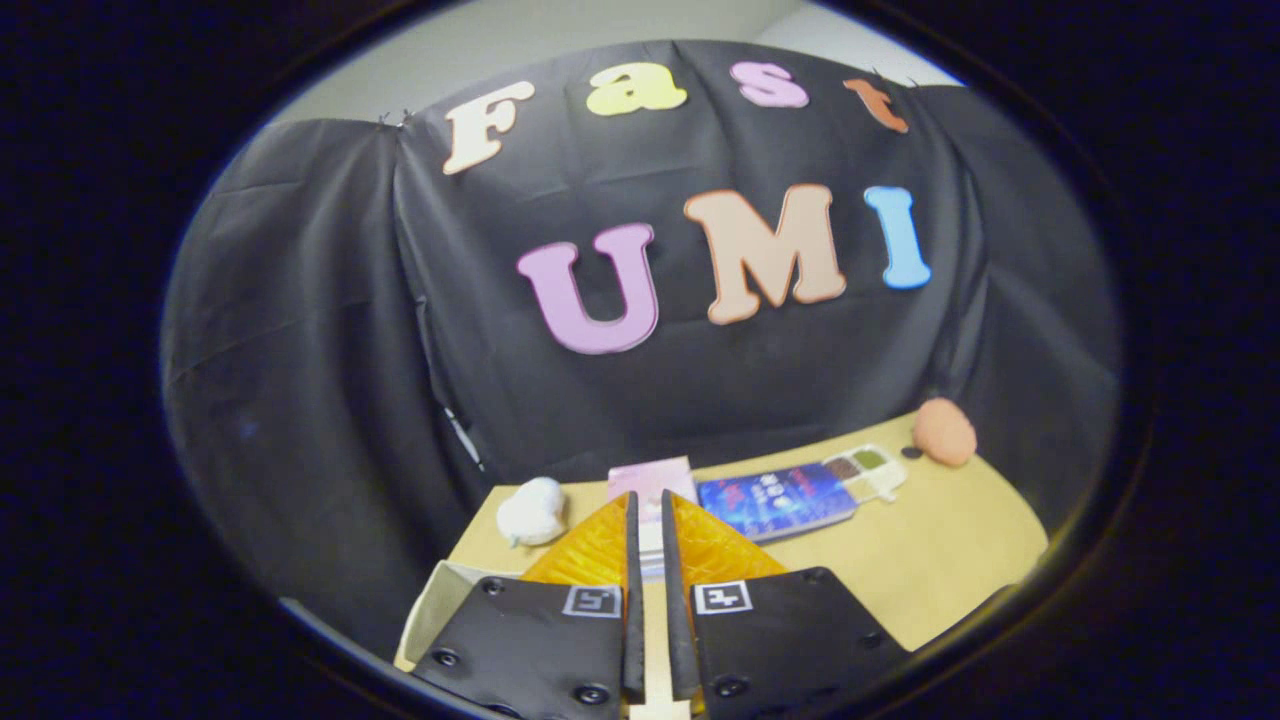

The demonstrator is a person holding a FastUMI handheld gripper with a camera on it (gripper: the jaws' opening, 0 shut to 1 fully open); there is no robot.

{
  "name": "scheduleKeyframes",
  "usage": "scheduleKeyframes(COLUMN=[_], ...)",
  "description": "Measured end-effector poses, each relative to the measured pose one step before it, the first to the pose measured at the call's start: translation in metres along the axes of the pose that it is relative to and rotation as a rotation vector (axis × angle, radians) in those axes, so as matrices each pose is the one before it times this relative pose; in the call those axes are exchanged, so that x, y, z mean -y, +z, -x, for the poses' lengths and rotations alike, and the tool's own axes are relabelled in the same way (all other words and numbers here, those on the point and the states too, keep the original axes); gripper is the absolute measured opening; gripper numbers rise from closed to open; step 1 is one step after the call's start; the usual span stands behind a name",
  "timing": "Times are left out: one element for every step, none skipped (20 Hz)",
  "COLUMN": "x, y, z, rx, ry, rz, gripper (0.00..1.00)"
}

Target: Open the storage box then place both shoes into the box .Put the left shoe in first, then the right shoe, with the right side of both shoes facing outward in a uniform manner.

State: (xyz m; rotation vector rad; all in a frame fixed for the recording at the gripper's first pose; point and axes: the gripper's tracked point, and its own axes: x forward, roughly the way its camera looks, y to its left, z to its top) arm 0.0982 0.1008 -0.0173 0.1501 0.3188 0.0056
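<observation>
Gripper view has your hand-held gripper (648, 560) raised and tilted up toward the booth wall, its two black fingers (632, 590) drawn narrow with only a thin slit between them and nothing caught in it. Directly under and just ahead of the fingers sits the orange translucent storage box (590, 550), its ribbed plastic spreading toward 11 and 1 o'clock of the fingertips; a pale flap (425, 605) at about 8 o'clock may be part of it, though you cannot tell for sure. Expect the box to be light, stiff and rather slick, so take its lid by an edge or lip and go gently, or it may skate across the tabletop (940, 560). Beyond the fingers lie a pink box (652, 478) at 12 o'clock, a blue book (775, 500) and a small paint palette (870, 470) toward 1 o'clock, an orange lump (943, 432) at 2, and a white soft toy (532, 510) at 11.
</observation>
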Motion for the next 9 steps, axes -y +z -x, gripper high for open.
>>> scheduleKeyframes(x=[0.00988, 0.00686, 0.00653, 0.00857, 0.00957, 0.00782, 0.00728, 0.00515, 0.00477], y=[0.01018, 0.01077, 0.00801, 0.00758, 0.00859, 0.00549, 0.00375, 0.00319, 0.00199], z=[0.00115, 0.00141, 0.00031, -0.00076, -0.00117, -0.00079, -0.00040, -0.00026, -0.00046], rx=[0.02687, 0.02245, 0.01795, 0.01604, 0.01923, 0.01378, 0.01306, 0.00743, 0.00526], ry=[-0.00944, -0.00179, -0.00325, -0.00457, -0.00709, -0.00686, -0.00627, -0.00097, -0.00035], rz=[0.01218, 0.00647, 0.00405, 0.00663, 0.01039, 0.01245, 0.01029, 0.01155, 0.00822], gripper=[0.13, 0.13, 0.13, 0.13, 0.13, 0.13, 0.13, 0.13, 0.13])
